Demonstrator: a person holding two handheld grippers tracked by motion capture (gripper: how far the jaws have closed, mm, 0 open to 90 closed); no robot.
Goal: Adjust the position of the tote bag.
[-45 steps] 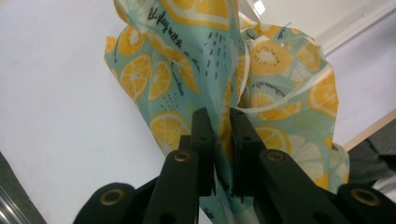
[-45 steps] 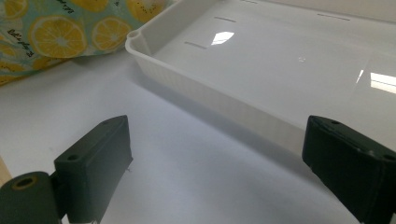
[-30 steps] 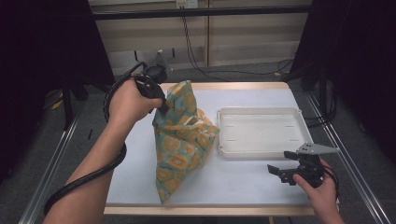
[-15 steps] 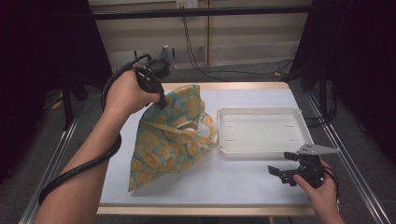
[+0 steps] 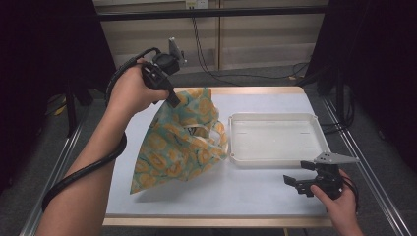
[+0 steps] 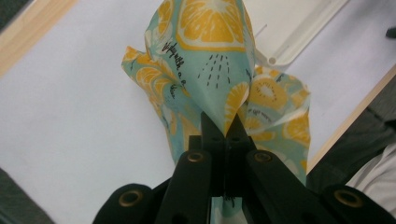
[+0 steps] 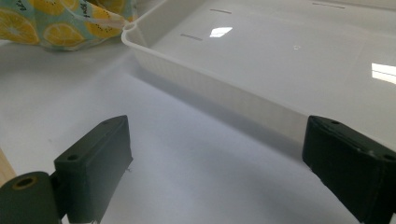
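Table [image 5: 255, 194] front bare; left gripper [image 5: 174, 102] clamps bag [image 5: 182, 142], right gripper [image 5: 297, 183] wide open

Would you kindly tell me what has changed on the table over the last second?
The left gripper, shut on a corner of the lemon-print bag, stayed raised while the bag's lower end swung out towards the table's left front. The right gripper, open, and the white tray kept their places.

Left gripper [image 5: 174, 102] pinching lemon-print bag [image 5: 182, 142] corner, lifted; right gripper [image 5: 298, 183] beside white tray [image 5: 275, 157].
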